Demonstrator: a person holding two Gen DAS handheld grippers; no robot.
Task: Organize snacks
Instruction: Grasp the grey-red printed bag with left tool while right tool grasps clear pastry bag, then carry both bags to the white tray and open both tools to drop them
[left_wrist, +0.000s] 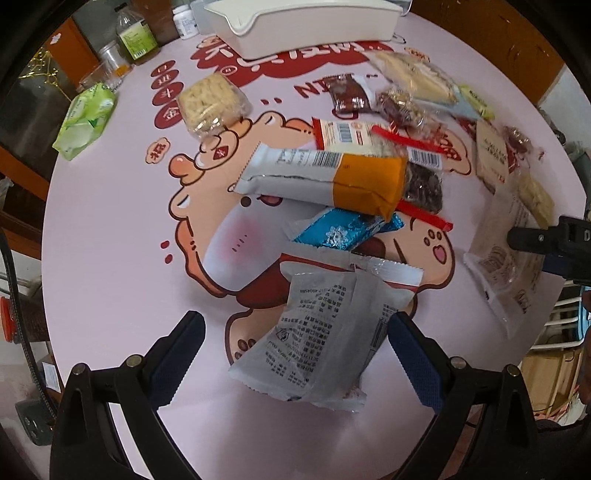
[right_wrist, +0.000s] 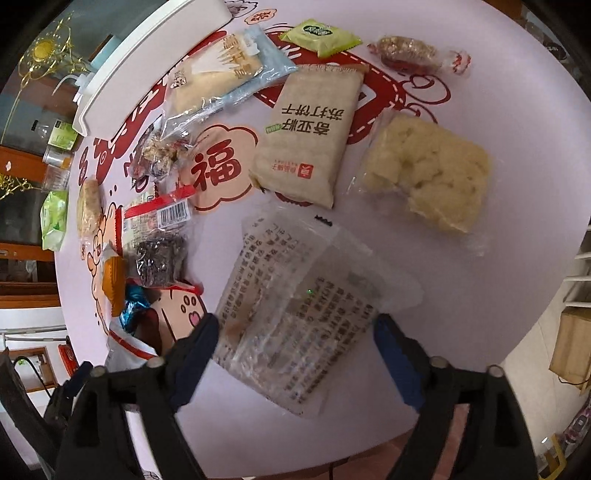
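Snacks: pick step. L gripper (left_wrist: 295, 354) wide, straddling grey packet (left_wrist: 325, 332); R gripper (right_wrist: 295, 354) wide, straddling clear packet (right_wrist: 295, 314); nothing held. Next: close jaws.

Left gripper (left_wrist: 295, 354) pointed steeply down, jaws spread wide, pads clear. Right gripper (right_wrist: 297, 356) likewise steeply down, jaws wide apart, nothing clamped.

We see a round table (left_wrist: 110, 258) under a pink cartoon-printed cloth (right_wrist: 461, 258); beyond its far edge, an amber-liquid bottle (left_wrist: 135, 37), a white pill bottle (left_wrist: 184, 20) and clear jars (left_wrist: 109, 55); a gold wire ornament (right_wrist: 48, 51) alongside.
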